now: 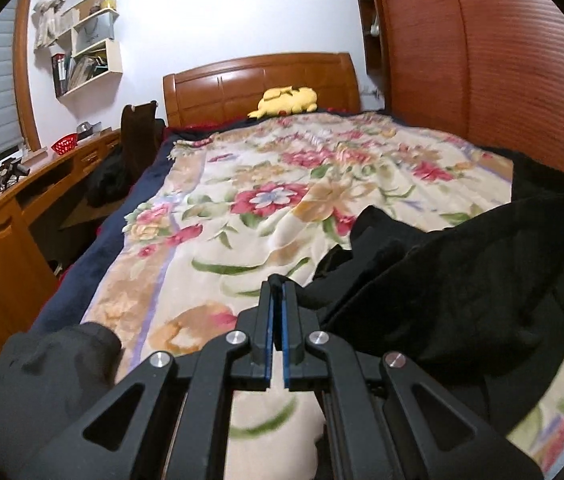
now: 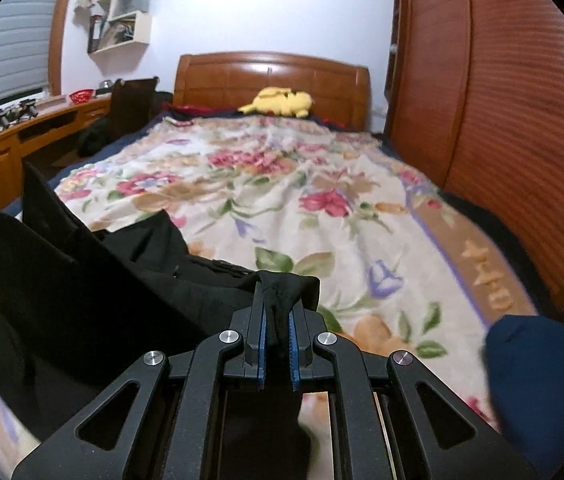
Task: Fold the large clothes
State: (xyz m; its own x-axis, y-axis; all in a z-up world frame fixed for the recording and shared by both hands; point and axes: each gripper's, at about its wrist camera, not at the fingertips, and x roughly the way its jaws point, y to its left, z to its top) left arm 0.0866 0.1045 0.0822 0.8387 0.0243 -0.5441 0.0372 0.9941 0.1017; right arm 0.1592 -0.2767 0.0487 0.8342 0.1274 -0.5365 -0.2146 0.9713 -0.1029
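Observation:
A large black garment (image 1: pixel 462 276) lies rumpled on the floral blanket (image 1: pixel 282 200) and hangs between my two grippers. In the left wrist view my left gripper (image 1: pixel 277 285) is shut, with a thin edge of the black cloth pinched at its tips and the rest spreading off to the right. In the right wrist view my right gripper (image 2: pixel 280 296) is shut on a bunched fold of the black garment (image 2: pixel 82 280), which shows between the blue pads (image 2: pixel 263 336) and trails off to the left. Both grippers point down the bed toward the headboard.
A yellow plush toy (image 1: pixel 286 101) rests by the wooden headboard (image 1: pixel 258 80). A wooden desk (image 1: pixel 10 216) runs along the left and a slatted wardrobe (image 1: pixel 482 60) along the right. Near me sit a dark grey bundle (image 1: pixel 50 368) and a navy bundle (image 2: pixel 538 368).

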